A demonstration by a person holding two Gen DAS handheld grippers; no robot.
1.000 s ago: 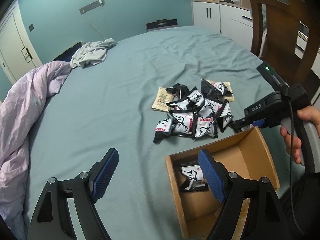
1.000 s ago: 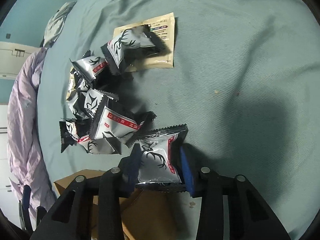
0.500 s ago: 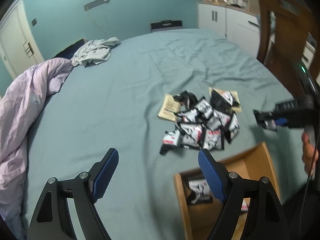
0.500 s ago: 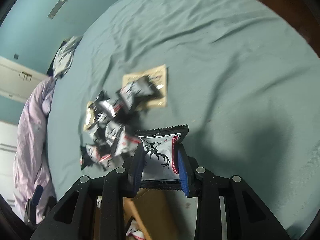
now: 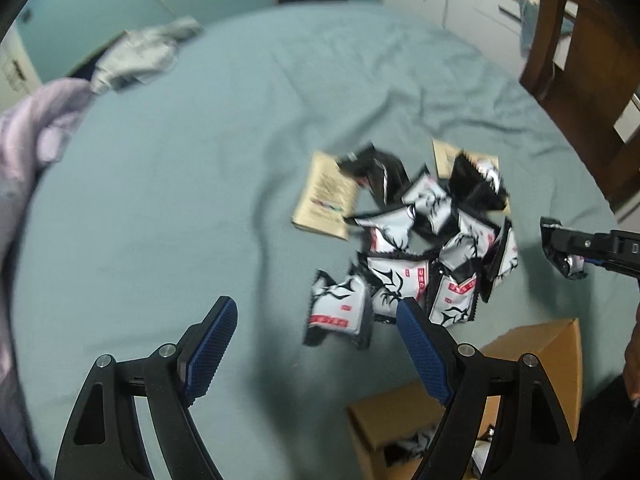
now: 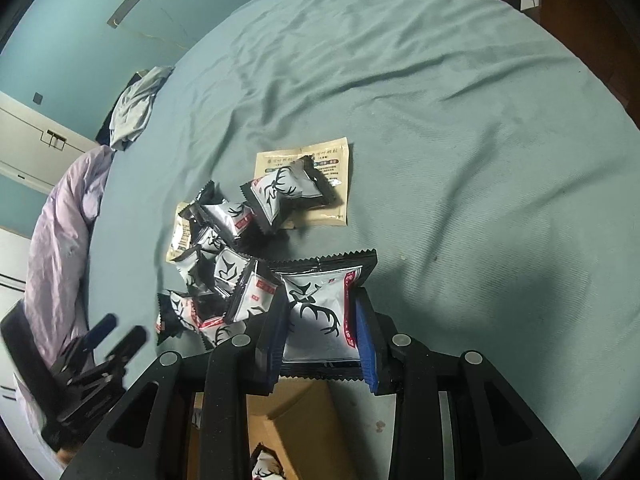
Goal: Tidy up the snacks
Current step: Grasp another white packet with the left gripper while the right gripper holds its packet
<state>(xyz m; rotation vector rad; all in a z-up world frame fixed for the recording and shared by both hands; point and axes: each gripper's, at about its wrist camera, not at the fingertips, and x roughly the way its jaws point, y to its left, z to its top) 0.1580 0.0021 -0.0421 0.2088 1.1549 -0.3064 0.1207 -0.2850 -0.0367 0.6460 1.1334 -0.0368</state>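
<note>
A pile of black-and-white snack packets with antler print (image 5: 416,248) lies on the teal bed sheet, over two tan sachets (image 5: 326,196); the pile also shows in the right wrist view (image 6: 224,268). My right gripper (image 6: 322,320) is shut on one snack packet (image 6: 320,312), held above the open cardboard box (image 6: 296,436). It shows at the right edge of the left wrist view (image 5: 568,252). My left gripper (image 5: 314,344) is open and empty, above the sheet, left of the box (image 5: 532,364). Packets lie inside the box.
A lilac duvet (image 5: 28,152) is bunched at the left edge of the bed. A grey garment (image 5: 144,52) lies at the far side. A wooden chair (image 5: 588,64) stands at the right, with white cabinets behind.
My right gripper lifted the snack packet off the sheet, away from the pile and over the box. My left gripper moved forward toward the pile, still open.
</note>
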